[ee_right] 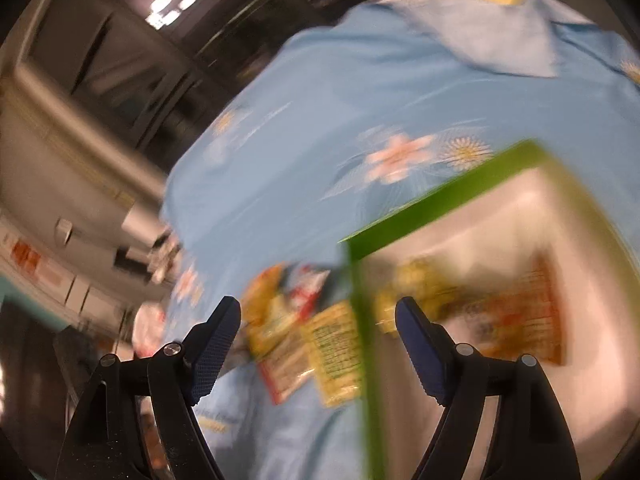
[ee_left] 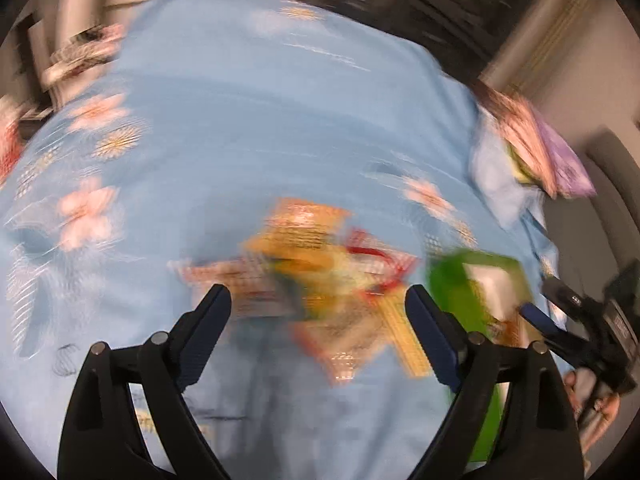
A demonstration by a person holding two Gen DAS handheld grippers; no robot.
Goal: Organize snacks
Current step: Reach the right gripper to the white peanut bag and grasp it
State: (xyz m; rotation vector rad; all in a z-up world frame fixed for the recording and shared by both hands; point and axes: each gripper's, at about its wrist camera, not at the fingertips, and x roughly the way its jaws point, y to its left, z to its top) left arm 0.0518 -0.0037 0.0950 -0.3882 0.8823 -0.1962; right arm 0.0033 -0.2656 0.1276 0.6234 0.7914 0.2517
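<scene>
Both views are motion-blurred. A pile of orange, yellow and red snack packets (ee_left: 320,276) lies on a blue flowered cloth (ee_left: 248,128), just ahead of my left gripper (ee_left: 318,300), which is open and empty. A green box with a white inside (ee_left: 480,280) stands to the right of the pile. In the right wrist view the green box (ee_right: 500,264) is close, with a snack packet (ee_right: 516,316) inside it. The loose packets (ee_right: 304,336) lie left of the box. My right gripper (ee_right: 318,320) is open, with the box's near green wall between its jaws. It also shows in the left wrist view (ee_left: 540,320).
A pink and purple packet (ee_left: 540,148) sits on bunched cloth at the table's right edge. Grey furniture (ee_right: 60,184) and a dark floor lie beyond the cloth's far edges. Black and white items (ee_left: 76,56) sit at the far left.
</scene>
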